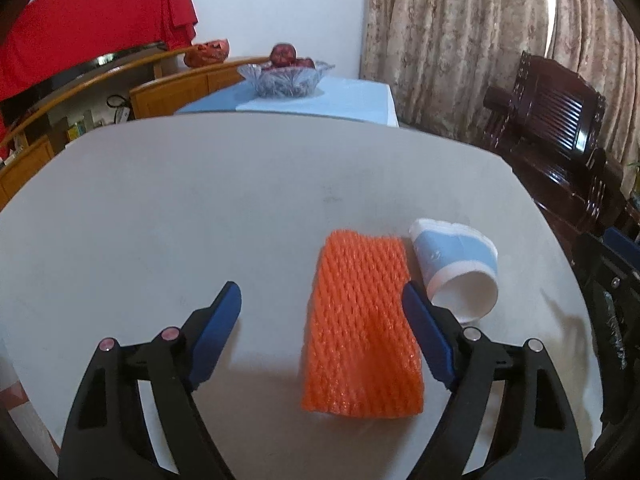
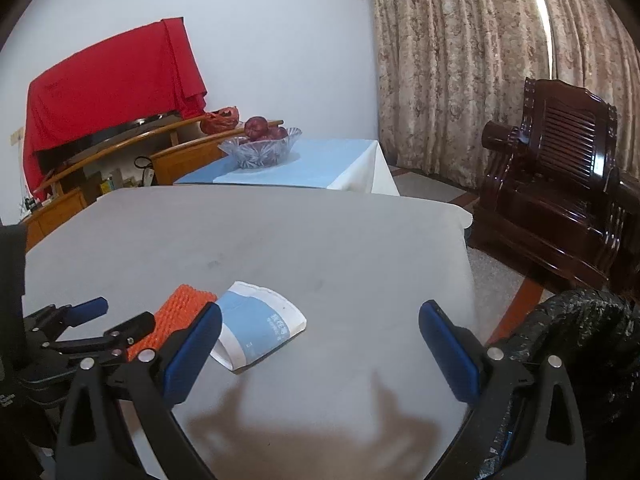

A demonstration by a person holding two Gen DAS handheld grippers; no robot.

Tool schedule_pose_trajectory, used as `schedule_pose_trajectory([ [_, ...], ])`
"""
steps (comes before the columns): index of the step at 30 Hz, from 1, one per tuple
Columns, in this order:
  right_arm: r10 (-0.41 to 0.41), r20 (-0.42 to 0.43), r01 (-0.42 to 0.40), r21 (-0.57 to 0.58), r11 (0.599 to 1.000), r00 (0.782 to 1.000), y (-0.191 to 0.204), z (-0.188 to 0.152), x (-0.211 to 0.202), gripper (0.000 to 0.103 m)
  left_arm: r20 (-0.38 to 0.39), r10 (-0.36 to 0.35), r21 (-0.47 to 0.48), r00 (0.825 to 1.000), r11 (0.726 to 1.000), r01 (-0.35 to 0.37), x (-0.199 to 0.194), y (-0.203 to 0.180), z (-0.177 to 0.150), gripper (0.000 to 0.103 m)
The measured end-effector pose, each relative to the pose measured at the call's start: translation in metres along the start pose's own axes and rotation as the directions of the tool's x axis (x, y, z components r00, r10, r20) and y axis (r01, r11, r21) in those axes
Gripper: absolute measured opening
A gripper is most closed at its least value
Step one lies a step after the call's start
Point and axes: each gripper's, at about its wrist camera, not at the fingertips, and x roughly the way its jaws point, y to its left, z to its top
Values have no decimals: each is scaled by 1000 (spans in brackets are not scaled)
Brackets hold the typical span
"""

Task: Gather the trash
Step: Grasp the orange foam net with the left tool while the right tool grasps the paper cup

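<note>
1. Two pieces of trash lie on the grey table (image 1: pixel 160 208): an orange foam net sleeve (image 1: pixel 360 328), lying flat, and a crushed paper cup (image 1: pixel 456 268) on its side, just beside the sleeve on its right and perhaps touching it at the near corner.
2. The left gripper (image 1: pixel 320 332) hangs low over the table with its jaws released and spread wide, holding nothing; the sleeve lies between its blue pads, nearer the right one.
3. The right gripper (image 2: pixel 320 348) is likewise wide open and empty, above bare table, with the cup (image 2: pixel 256 324) ahead and to its left.
4. The sleeve looks feather-light, soft and springy; I judge it will squash rather than resist, so a pinch across its narrow width at mid-length should hold it, provided the pads reach down to the table.
5. The cup looks light and already flattened, thin-walled and a bit slick; nipping the raised rim at its open mouth seems the surest hold.
6. A bin lined with a black bag (image 2: pixel 568 340) stands off the table's right edge, near the right gripper.
</note>
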Motion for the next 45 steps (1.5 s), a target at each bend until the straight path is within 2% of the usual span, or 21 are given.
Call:
schedule_pose_trajectory([
  [5, 3, -19, -3, -4, 1000, 1000, 2, -4, 6, 97, -67, -20, -11, 998, 1000, 19, 13, 0, -8, 73],
  [8, 10, -28, -10, -6, 1000, 1000, 1, -5, 8, 97, -98, -57, -30, 994, 998, 54, 19, 0, -11, 55],
  [9, 13, -31, -13, -9, 1000, 999, 2, -5, 9, 97, -115, -79, -42, 990, 996, 74, 22, 1, -12, 43],
  [10, 16, -33, -16, -11, 1000, 999, 2, -6, 10, 97, -122, -98, -52, 988, 994, 92, 23, 2, -13, 35],
  [11, 18, -34, -18, -12, 1000, 999, 3, -6, 11, 97, -121, -104, -54, 987, 994, 98, 24, 2, -15, 32],
  [13, 25, -41, -25, -14, 1000, 999, 3, -6, 13, 97, -109, -103, -41, 989, 994, 99, 21, -1, -15, 13],
  [14, 30, -47, -30, -16, 999, 998, 3, -6, 14, 97, -100, -98, -38, 990, 995, 94, 19, -1, -15, 11],
  [21, 65, -73, -69, -54, 996, 995, 16, -7, 21, 97, -36, -82, -58, 996, 995, 80, 5, 3, -6, 9],
  [25, 55, -93, -63, -86, 994, 994, 24, -9, 26, 97, 1, -42, -47, 999, 998, 42, -4, 8, 4, 9],
  [34, 33, -140, -46, -89, 995, 990, 32, -14, 44, 97, 6, -23, -52, 1000, 998, 23, -6, 14, 9, 9],
  [45, 131, -201, -156, -115, 981, 971, 33, -9, 69, 97, -1, -29, -74, 1000, 997, 29, 0, 20, 7, 9],
])
